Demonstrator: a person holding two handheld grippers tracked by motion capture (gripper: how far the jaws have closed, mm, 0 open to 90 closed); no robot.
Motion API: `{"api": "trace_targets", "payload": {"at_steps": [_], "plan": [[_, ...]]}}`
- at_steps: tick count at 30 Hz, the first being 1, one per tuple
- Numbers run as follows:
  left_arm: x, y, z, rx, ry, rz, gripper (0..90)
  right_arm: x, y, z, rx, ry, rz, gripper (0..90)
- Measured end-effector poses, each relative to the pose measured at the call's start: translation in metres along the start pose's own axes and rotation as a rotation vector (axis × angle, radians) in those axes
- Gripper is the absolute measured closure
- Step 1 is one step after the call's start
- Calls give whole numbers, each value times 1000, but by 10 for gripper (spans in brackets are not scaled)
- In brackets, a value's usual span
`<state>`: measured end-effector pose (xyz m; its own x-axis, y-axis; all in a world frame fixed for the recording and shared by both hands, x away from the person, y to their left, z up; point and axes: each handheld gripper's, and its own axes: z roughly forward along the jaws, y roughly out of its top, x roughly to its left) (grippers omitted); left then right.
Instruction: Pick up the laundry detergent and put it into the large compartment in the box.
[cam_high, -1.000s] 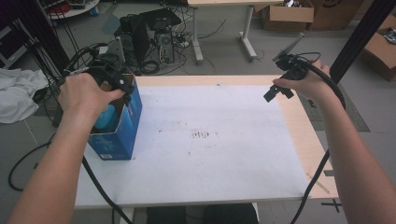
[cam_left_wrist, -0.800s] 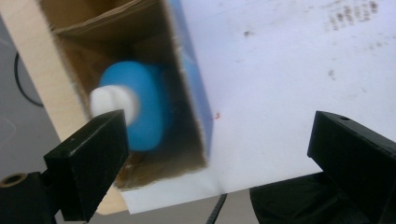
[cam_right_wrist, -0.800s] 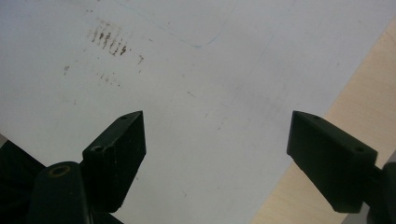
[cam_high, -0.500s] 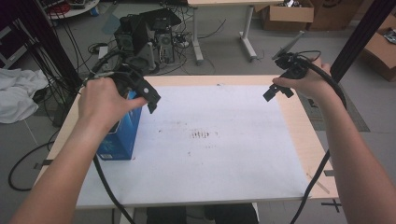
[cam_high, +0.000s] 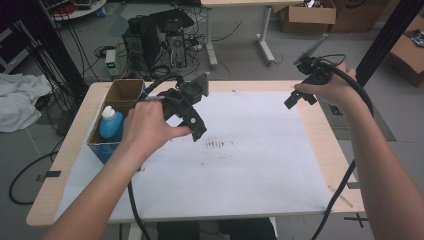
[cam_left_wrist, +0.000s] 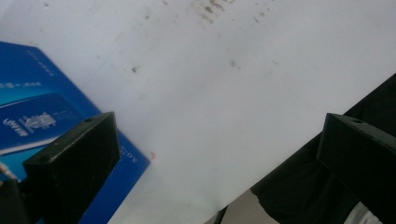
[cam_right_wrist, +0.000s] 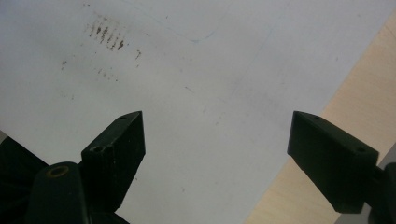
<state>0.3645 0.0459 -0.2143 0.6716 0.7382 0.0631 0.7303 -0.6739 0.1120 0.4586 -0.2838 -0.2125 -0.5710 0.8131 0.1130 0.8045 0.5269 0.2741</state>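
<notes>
Here the left tool (cam_high: 192, 117) hangs over the white sheet (cam_high: 240, 165), beside the blue box (cam_high: 107, 147) holding a bottle (cam_high: 110, 125). Its jaws have just been opening and stand wide apart, nothing between them. The right tool (cam_high: 300, 97) is also apart, empty.

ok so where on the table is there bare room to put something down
The white sheet is bare from the left gripper across to the right gripper and down to the near edge, apart from faint smudges. It is crowded at the left, where the blue box stands with a blue bottle inside.
</notes>
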Motion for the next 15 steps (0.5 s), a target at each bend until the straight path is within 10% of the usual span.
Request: {"api": "trace_targets", "payload": {"at_steps": [15], "plan": [[-10, 10, 10, 9, -16, 33, 1, -3, 0, 3, 16, -1, 0, 189]]}}
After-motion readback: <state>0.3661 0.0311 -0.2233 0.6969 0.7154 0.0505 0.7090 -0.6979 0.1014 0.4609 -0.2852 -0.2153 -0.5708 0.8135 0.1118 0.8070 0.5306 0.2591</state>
